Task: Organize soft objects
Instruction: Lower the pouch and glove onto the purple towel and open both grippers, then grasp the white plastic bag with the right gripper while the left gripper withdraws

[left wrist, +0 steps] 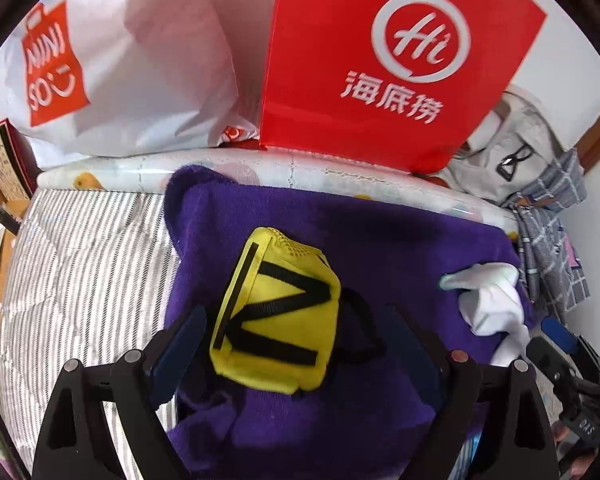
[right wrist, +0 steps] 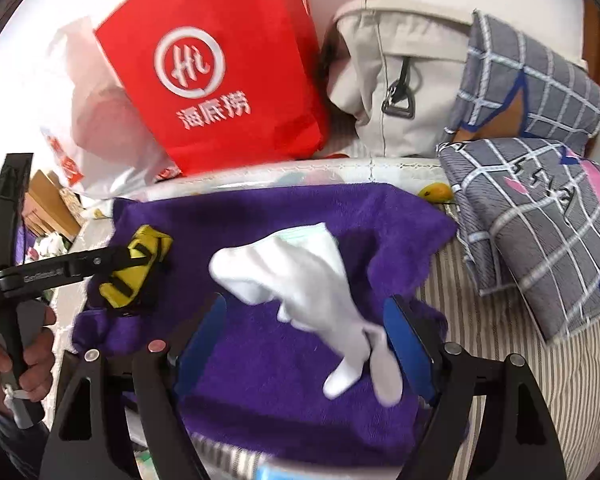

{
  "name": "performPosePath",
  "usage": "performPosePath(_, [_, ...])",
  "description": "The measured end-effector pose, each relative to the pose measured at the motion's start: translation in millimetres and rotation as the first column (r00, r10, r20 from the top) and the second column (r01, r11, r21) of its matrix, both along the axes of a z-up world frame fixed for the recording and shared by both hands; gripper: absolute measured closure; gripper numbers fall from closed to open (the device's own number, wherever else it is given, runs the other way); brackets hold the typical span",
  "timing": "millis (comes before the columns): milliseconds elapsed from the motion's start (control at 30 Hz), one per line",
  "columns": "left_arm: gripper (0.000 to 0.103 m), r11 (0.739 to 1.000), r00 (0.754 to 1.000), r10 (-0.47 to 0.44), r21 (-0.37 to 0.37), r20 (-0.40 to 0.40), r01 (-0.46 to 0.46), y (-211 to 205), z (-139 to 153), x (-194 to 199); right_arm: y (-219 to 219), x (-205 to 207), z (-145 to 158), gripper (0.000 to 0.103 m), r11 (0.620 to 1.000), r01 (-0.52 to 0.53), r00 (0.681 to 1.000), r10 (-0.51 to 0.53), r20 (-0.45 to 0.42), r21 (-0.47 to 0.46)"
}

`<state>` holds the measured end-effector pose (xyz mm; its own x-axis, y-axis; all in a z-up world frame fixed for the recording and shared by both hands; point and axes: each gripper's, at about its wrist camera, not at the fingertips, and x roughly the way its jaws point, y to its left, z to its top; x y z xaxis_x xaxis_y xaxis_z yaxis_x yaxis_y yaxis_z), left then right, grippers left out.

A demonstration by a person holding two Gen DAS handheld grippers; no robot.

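On the purple terry towel (left wrist: 380, 248) spread over the near part of the bed lay the two soft things in hand: a small yellow fabric pouch with black straps (left wrist: 276, 316) towards the left, and a crumpled pair of white cotton socks (right wrist: 300, 280) towards the right. Both rested loose on the towel's pile, well apart from each other, which suggested the towel served as a sorting surface for them.

The left gripper (left wrist: 300, 344) pointed steeply down over the pouch with its jaws spread wide, one dark finger on either side and neither pad pressing the fabric. The right gripper (right wrist: 312, 340) stood likewise over the socks, its blue pads (right wrist: 408, 344) wide apart; the trailing toe end of the socks lay between them and close by the right pad, though no squeeze showed. Judging from that, each item had been set down, or was about to be taken up, rather than carried.

In the right wrist view a hand (right wrist: 16, 364) grasped the left tool's handle at the near left edge.

Beyond the towel ran a pale printed pad (left wrist: 140, 172) across the striped grey-and-white sheet (left wrist: 80, 260). Farther off stood a red paper carrier bag with a white logo (left wrist: 380, 60), a white plastic shopping bag (left wrist: 140, 60) to its left, and a beige canvas bag (right wrist: 400, 80) and grey checked pillows (right wrist: 540, 220) to the right.
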<state>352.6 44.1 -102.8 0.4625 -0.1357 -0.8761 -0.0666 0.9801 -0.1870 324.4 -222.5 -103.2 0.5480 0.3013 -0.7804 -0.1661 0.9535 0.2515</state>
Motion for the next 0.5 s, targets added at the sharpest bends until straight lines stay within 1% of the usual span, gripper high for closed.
performPosePath(167, [0.012, 1.0, 0.999, -0.005, -0.016, 0.05, 0.006, 5, 17, -27, 5, -42, 14, 0.023, 0.999, -0.046, 0.998, 0.047, 0.039, -0.005])
performPosePath(200, [0.012, 1.0, 0.999, -0.004, -0.015, 0.052, 0.005, 6, 19, -31, 8, -51, 16, 0.026, 0.999, -0.049, 0.998, 0.049, 0.05, -0.012])
performPosePath(233, [0.012, 1.0, 0.998, -0.005, -0.013, 0.055, 0.006, 8, 21, -37, 9, -59, 16, 0.033, 0.998, -0.056, 0.997, 0.056, 0.053, -0.014])
performPosePath(300, [0.012, 1.0, 0.998, -0.003, -0.01, 0.067, 0.004, 13, 25, -50, 16, -73, 14, 0.04, 0.996, -0.086, 0.996, 0.087, 0.036, -0.017])
performPosePath(367, [0.012, 1.0, 0.997, 0.002, -0.005, 0.076, -0.002, 17, 28, -62, 27, -84, 10, 0.041, 0.993, -0.116, 0.993, 0.117, 0.02, -0.026])
performPosePath(500, [0.012, 1.0, 0.996, 0.01, 0.001, 0.085, -0.01, 26, 33, -82, 56, -103, 0, 0.049, 0.977, -0.206, 0.978, 0.205, -0.02, -0.052])
